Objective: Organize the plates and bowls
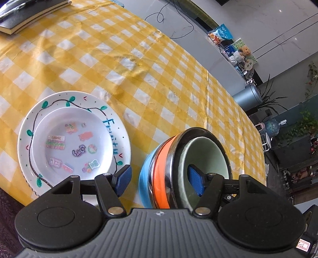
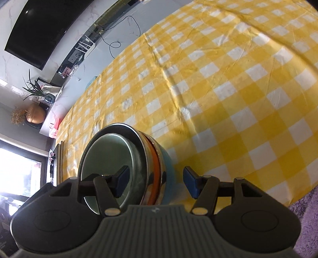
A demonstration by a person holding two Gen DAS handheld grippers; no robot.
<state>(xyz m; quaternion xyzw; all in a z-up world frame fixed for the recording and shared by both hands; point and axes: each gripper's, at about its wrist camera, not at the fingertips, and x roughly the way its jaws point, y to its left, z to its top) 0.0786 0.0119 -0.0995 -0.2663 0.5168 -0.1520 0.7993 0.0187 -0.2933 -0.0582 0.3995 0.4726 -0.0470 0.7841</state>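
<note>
Your nested stack of bowls (image 1: 171,174) stands on the table's wrinkled yellow-and-white checked tablecloth (image 1: 123,59) near its front edge: a glossy pale blue bowl (image 1: 146,178) outermost, then a smooth orange bowl (image 1: 162,174), a polished stainless-steel bowl (image 1: 174,158) with a mirror rim, and a matte pale green bowl (image 1: 206,156) innermost. Your left gripper (image 1: 160,179) points steeply down and straddles one side wall of the stack, one ribbed blue pad outside, the other inside the green bowl; the jaws stand wide, and neither pad visibly presses the wall. Your right gripper (image 2: 156,182) straddles the opposite wall (image 2: 157,168) in the same way, jaws parted at a medium width, with clear gaps beside both pads. Just beside the stack, a small round white plate with coloured stickers (image 1: 73,144) rests in a larger white plate painted with a leafy vine (image 1: 31,121). Two dark flat books (image 1: 29,13) lie at the far corner.
</note>
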